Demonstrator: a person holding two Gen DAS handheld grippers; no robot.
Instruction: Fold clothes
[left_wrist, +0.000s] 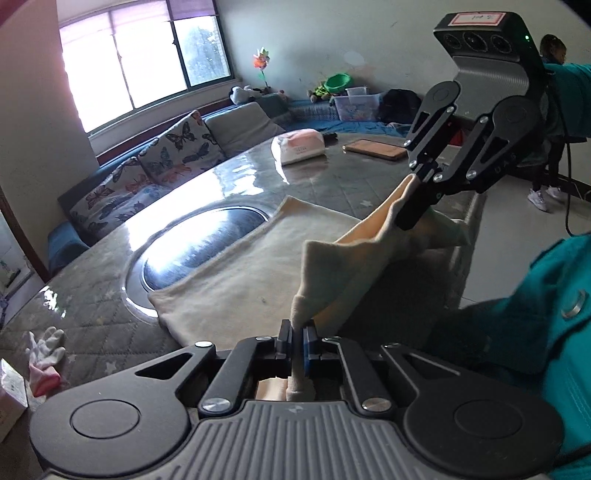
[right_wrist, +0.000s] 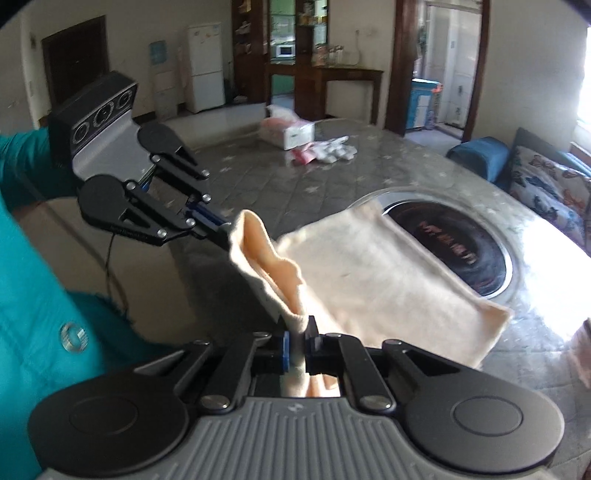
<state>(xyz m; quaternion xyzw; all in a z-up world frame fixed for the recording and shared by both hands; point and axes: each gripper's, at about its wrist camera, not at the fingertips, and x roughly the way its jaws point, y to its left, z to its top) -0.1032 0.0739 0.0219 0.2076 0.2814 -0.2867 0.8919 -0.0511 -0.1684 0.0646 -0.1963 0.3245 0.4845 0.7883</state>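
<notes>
A cream-coloured cloth (left_wrist: 236, 280) lies spread on the round grey table (left_wrist: 92, 302), its far edge by the glass inset (left_wrist: 199, 247). My left gripper (left_wrist: 298, 332) is shut on one near corner, lifted off the table. The right gripper (left_wrist: 413, 214) is shut on the other near corner, and the raised edge sags between them. In the right wrist view the same cloth (right_wrist: 384, 280) runs from my right gripper (right_wrist: 298, 338), which pinches a corner, to the left gripper (right_wrist: 231, 236) on the other corner.
A pink-and-white package (left_wrist: 301, 146) and a wooden board (left_wrist: 375, 149) sit at the table's far side. Gloves (left_wrist: 44, 354) lie at the near left. A sofa with butterfly cushions (left_wrist: 155, 166) runs behind. A person (left_wrist: 554, 122) stands at the right. My teal sleeve (left_wrist: 535, 325) is close.
</notes>
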